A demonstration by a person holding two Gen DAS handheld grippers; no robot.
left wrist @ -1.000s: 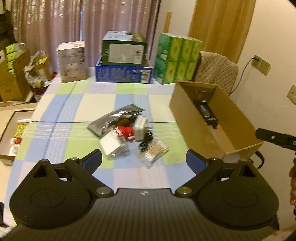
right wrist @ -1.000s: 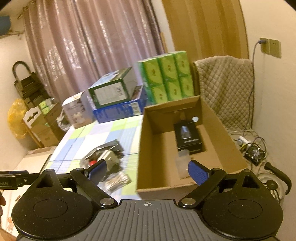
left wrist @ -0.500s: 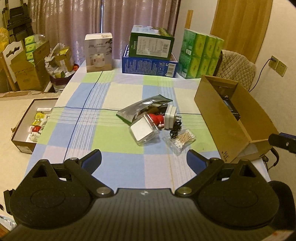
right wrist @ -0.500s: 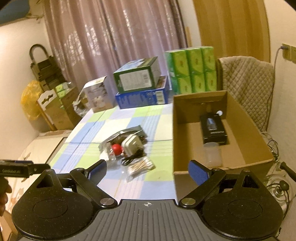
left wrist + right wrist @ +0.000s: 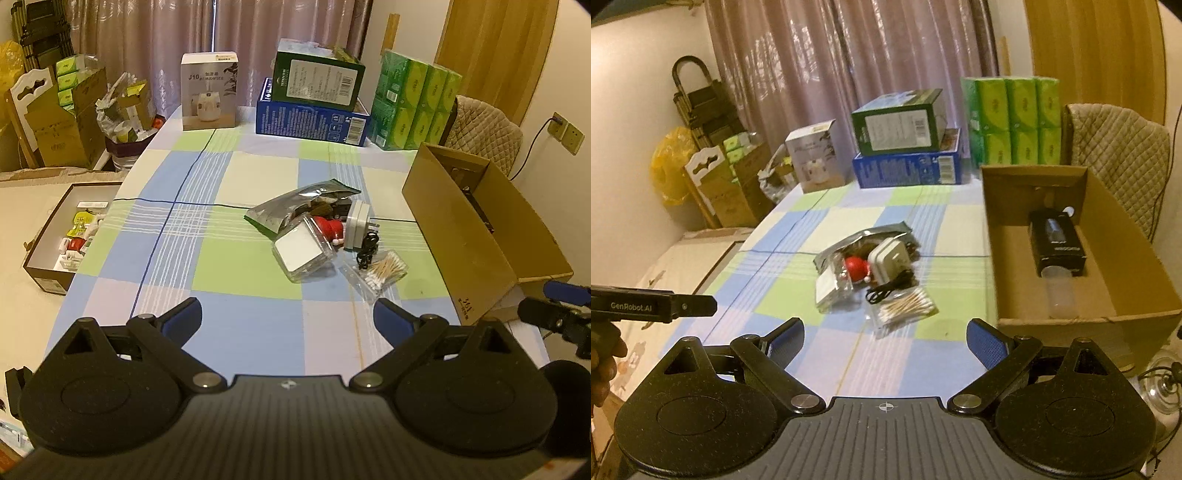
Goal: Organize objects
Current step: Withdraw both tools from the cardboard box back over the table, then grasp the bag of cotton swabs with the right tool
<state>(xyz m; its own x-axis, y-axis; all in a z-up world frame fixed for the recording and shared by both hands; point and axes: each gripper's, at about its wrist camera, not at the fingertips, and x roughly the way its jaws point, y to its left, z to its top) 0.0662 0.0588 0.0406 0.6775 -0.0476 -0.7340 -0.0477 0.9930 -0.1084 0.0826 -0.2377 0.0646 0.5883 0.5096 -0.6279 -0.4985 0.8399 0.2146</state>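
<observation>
Small clutter (image 5: pixel 325 229) sits heaped mid-table, left of the cardboard box (image 5: pixel 1071 258), both grippers (image 5: pixel 287 319) (image 5: pixel 885 338) spread wide and empty nearby; overlapping bags and cable could drag along if grabbed carelessly.

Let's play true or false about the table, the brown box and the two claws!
1. Both claws hold nothing. True: the left claw and right claw are open.
2. The cardboard box is empty. False: a black box lies inside.
3. The cotton swabs lie on the table. True.
4. The red toy is in the cardboard box. False: it lies in the pile on the tablecloth.
</observation>
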